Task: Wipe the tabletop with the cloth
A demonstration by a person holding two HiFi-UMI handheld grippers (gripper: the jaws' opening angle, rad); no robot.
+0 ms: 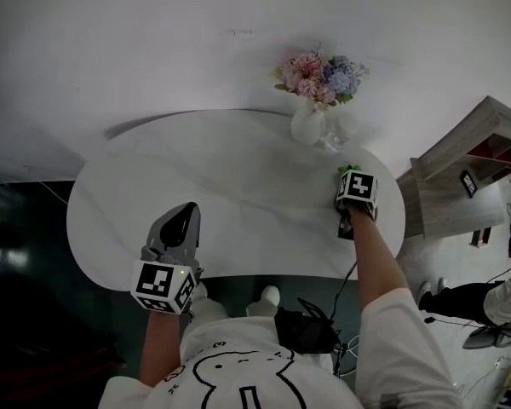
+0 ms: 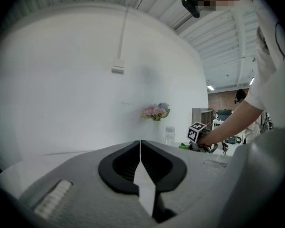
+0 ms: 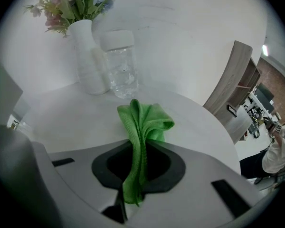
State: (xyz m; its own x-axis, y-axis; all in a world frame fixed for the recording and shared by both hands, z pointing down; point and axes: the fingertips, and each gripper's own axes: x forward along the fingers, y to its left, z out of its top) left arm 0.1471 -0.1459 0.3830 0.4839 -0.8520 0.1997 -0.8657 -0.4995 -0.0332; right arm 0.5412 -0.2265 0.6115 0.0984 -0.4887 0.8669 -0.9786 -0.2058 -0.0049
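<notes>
R gripper (image 3: 138, 165) pinches green cloth (image 3: 146, 120) at table's (image 1: 238, 186) right side, near vase (image 3: 88, 56) & bottle (image 3: 119, 63). L gripper (image 2: 140, 148): jaws pressed together, nothing between, at table's front edge.

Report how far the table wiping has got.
Done: the cloth is picked up, pinched in the right tool. In hand: it is at the right end of the tabletop, near the vase. Left: the wiping itself; no wiped patch shows. The left tool is shut, empty.
</notes>
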